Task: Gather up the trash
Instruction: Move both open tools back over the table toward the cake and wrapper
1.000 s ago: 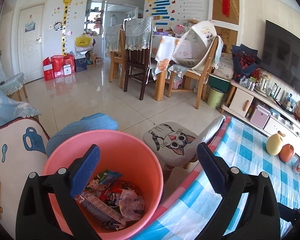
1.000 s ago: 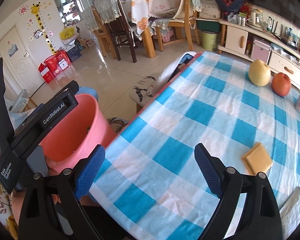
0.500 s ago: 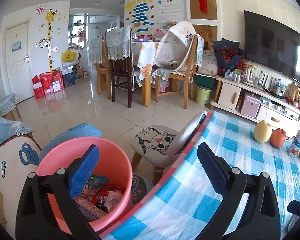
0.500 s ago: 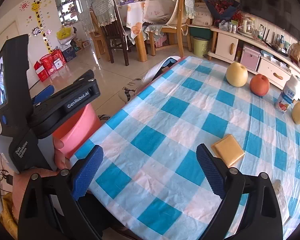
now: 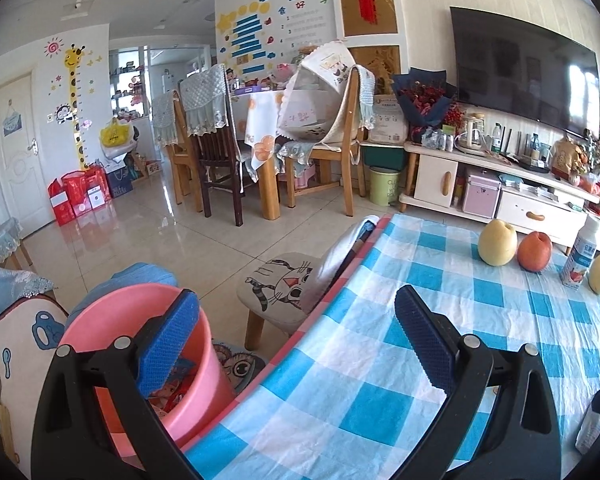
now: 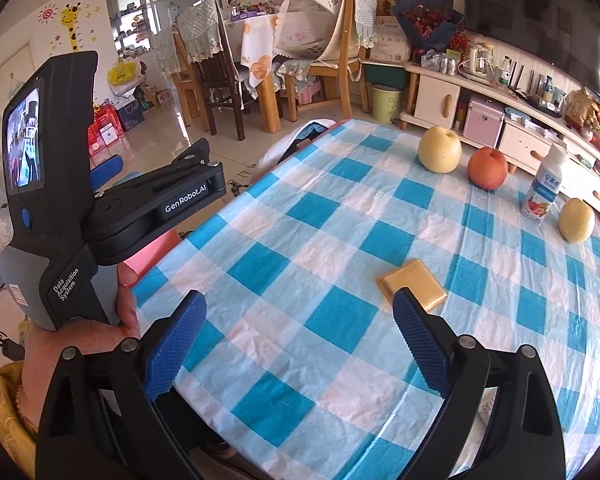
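Wrappers already lie in the pink bucket (image 5: 100, 320) beside the table (image 6: 300, 264); a flat yellow packet (image 6: 412, 285) remains on the checked cloth, near the right gripper (image 6: 298, 340). Both it and the left gripper (image 5: 296, 344) stand spread wide, holding nothing. Since a second ago the left one has swung from over the bucket toward the table.
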